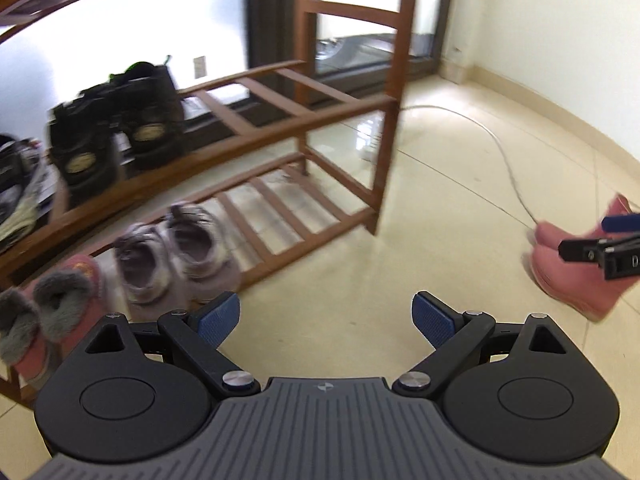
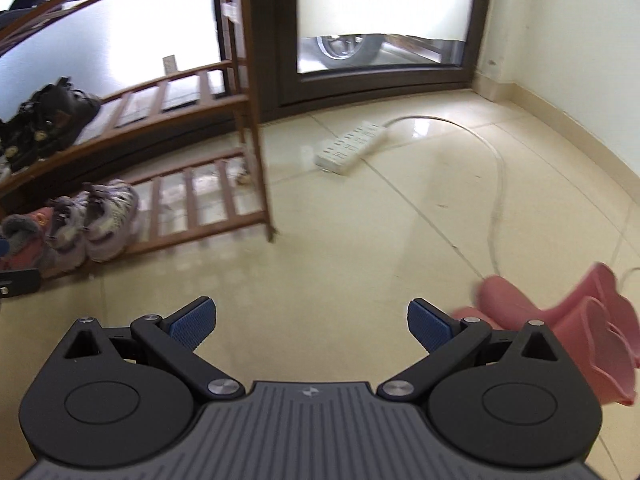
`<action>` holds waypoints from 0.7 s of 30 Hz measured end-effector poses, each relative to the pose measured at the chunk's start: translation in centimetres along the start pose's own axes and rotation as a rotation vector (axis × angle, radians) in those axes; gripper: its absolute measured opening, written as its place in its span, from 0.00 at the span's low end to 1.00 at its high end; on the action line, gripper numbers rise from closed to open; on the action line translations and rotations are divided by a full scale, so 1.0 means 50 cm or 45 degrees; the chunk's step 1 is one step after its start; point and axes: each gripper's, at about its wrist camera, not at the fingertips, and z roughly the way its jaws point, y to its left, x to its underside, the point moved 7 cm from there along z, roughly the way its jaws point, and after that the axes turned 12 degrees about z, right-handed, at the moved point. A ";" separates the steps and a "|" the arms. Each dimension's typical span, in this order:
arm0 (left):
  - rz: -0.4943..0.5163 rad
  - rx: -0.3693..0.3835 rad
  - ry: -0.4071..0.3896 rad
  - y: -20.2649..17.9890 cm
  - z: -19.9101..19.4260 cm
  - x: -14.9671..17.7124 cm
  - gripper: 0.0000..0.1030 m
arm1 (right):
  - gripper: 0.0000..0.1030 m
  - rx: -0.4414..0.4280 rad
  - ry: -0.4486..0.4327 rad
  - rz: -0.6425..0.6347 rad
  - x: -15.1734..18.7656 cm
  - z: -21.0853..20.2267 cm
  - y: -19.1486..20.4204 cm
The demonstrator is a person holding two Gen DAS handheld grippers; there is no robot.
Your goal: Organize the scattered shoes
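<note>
glossy cream tile floor (image 2: pixel 340 264), wooden shoe rack (image 1: pixel 320 120); both grippers spread, empty.

1. My grippers are black, with blue cross-hatched pads (image 2: pixel 192 326) and a grey ribbed body.
2. The rack (image 1: pixel 280 120) is reddish-brown wood.
3. I see black boots (image 1: pixel 116 128) with gold oval badges.
4. The sneakers (image 1: pixel 176 248) are lilac and grey.
5. The slippers (image 1: pixel 56 304) are pink with grey fur.
6. The rain boots (image 2: pixel 580 328) are plain pink.
7. The floor (image 2: pixel 340 248) is cream tile; the power strip (image 2: pixel 348 146) is white.
</note>
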 end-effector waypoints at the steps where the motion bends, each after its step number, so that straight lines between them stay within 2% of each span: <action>1: 0.016 0.015 0.002 -0.016 0.005 -0.004 0.92 | 1.00 0.021 -0.002 0.000 0.003 -0.003 -0.021; 5: 0.053 0.078 0.009 -0.073 0.019 -0.025 0.92 | 1.00 0.130 -0.010 0.014 0.006 -0.022 -0.142; 11: 0.115 0.152 -0.006 -0.169 0.041 -0.076 0.92 | 1.00 0.235 -0.036 0.050 0.000 -0.044 -0.279; 21: 0.257 0.371 -0.044 -0.408 0.103 -0.187 0.92 | 1.00 0.344 -0.049 0.069 -0.003 -0.055 -0.456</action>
